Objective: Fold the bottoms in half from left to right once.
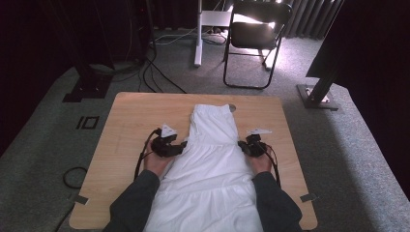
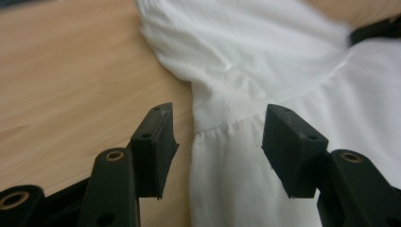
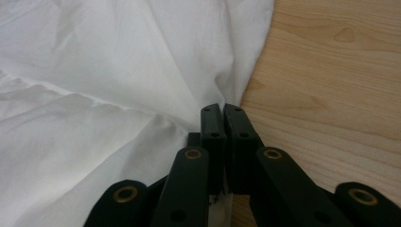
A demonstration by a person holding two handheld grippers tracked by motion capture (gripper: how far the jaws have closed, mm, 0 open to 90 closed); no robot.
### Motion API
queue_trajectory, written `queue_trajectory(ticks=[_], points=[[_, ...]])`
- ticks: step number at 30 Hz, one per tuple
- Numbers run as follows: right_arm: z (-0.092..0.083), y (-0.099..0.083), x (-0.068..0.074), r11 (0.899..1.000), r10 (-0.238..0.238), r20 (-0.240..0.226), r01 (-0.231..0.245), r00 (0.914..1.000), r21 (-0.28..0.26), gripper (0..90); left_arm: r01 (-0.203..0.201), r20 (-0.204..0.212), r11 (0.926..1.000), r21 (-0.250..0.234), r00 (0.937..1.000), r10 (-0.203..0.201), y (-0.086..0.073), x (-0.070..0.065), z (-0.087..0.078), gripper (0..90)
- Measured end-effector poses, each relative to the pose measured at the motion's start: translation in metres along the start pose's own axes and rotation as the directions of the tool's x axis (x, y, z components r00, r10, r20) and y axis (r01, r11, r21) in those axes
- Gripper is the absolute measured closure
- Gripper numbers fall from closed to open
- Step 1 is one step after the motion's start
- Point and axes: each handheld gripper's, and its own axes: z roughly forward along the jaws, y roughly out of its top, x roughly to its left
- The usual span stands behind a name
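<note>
White dress (image 1: 212, 159) lies flat along the table (image 1: 130, 121); the right gripper (image 3: 222, 109) has its jaws clamped on the side hem, likely anchoring it, while the left gripper (image 2: 217, 137) hovers, jaws apart, over the opposite edge.

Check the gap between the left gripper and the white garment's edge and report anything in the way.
Nothing visible blocks it. The left gripper stands open right over the edge of the white garment, with only bare table beside it.
</note>
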Motion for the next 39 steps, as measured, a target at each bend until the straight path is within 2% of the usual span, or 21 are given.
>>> queue_trajectory(ticks=[1,3,5,7,8,12,16,17,18,19,20,22,23,24,25,27,30,32,35,39], points=[[0.0,0.0,0.0,1.0,-0.002,-0.001,0.002,1.0,-0.002,87.3,-0.013,-0.029,0.999,0.043,0.9995,0.015,-0.003,-0.002,0.019,44.7],[0.0,-0.001,0.001,1.0,-0.006,0.002,0.006,1.0,-0.005,87.2,0.002,-0.039,0.997,0.077,0.9992,0.001,-0.009,-0.001,0.032,44.6],[-0.001,-0.002,0.001,1.0,-0.008,0.003,0.008,1.0,-0.004,87.2,0.035,0.004,0.9977,0.058,0.9994,-0.036,-0.017,0.002,0.034,47.1],[-0.002,-0.002,0.002,1.0,-0.009,0.008,0.009,0.9999,-0.001,87.2,0.043,0.005,0.9967,0.069,0.999,-0.044,-0.021,0.004,0.029,49.9],[-0.003,-0.003,0.003,1.0,-0.018,0.013,0.018,0.9998,0.001,87.2,0.033,0.004,0.9972,0.068,0.9994,-0.033,-0.025,0.003,0.025,52.9],[-0.009,-0.01,0.01,0.999,-0.047,0.021,0.047,0.9987,0.016,87.1,0.018,0.022,0.9982,0.058,0.9996,-0.019,-0.041,-0.008,0.007,54.0],[-0.029,-0.032,0.019,0.999,-0.042,-0.014,0.042,0.999,0.014,87.0,-0.004,0.039,0.9982,0.061,0.9992,0.002,-0.059,-0.026,-0.013,54.0],[-0.036,-0.038,0.022,0.999,-0.038,-0.026,0.039,0.9989,0.024,86.9,-0.008,0.042,0.9981,0.062,0.9991,0.006,-0.061,-0.028,-0.016,54.0],[-0.036,-0.038,0.022,0.999,-0.038,-0.026,0.039,0.9989,0.024,86.9,-0.008,0.042,0.9981,0.062,0.9991,0.006,-0.061,-0.028,-0.016,54.0],[-0.046,-0.046,0.027,0.997,-0.055,-0.042,0.057,0.9976,0.049,86.4,-0.022,0.05,0.9984,0.052,0.9986,0.02,-0.073,-0.038,-0.027,54.0],[-0.05,-0.049,0.029,0.996,-0.063,-0.048,0.066,0.9968,0.059,85.8,-0.025,0.055,0.9987,0.045,0.9982,0.023,-0.077,-0.041,-0.032,53.9],[-0.058,-0.054,0.034,0.992,-0.103,-0.047,0.106,0.9936,0.074,74.6,-0.033,0.058,0.9987,0.039,0.9979,0.031,-0.083,-0.046,-0.037,53.9],[-0.062,-0.054,0.034,0.99,-0.125,-0.034,0.127,0.9916,0.058,67.7,-0.031,0.057,0.9989,0.034,0.9979,0.029,-0.084,-0.046,-0.038,54.0],[-0.065,-0.053,0.033,0.991,-0.134,-0.031,0.135,0.9905,0.023,61.8,-0.032,0.057,0.999,0.033,0.9979,0.03,-0.085,-0.046,-0.039,53.9],[-0.069,-0.047,0.03,0.993,-0.117,-0.033,0.116,0.9926,-0.024,58.4,-0.033,0.057,0.9989,0.034,0.9979,0.031,-0.084,-0.046,-0.038,54.0],[-0.073,-0.031,0.026,0.995,-0.082,-0.032,0.08,0.9961,-0.066,54.2,-0.036,0.059,0.9988,0.033,0.9977,0.034,-0.084,-0.046,-0.038,53.9],[-0.066,-0.001,0.021,0.991,-0.082,-0.057,0.076,0.995,-0.113,53.6,-0.037,0.058,0.9988,0.032,0.9977,0.035,-0.084,-0.046,-0.038,53.8],[-0.054,0.019,0.019,0.991,-0.074,-0.076,0.065,0.9944,-0.118,53.6,-0.036,0.058,0.9989,0.031,0.9977,0.034,-0.085,-0.046,-0.038,53.8],[-0.026,0.04,0.02,0.995,-0.062,-0.124,0.051,0.9903,-0.09,53.3,-0.036,0.058,0.9989,0.031,0.9977,0.034,-0.085,-0.046,-0.038,53.9],[0.01,0.05,0.027,0.998,-0.053,-0.171,0.048,0.9839,-0.032,48.5,-0.035,0.057,0.9989,0.031,0.9978,0.033,-0.085,-0.046,-0.038,53.8]])
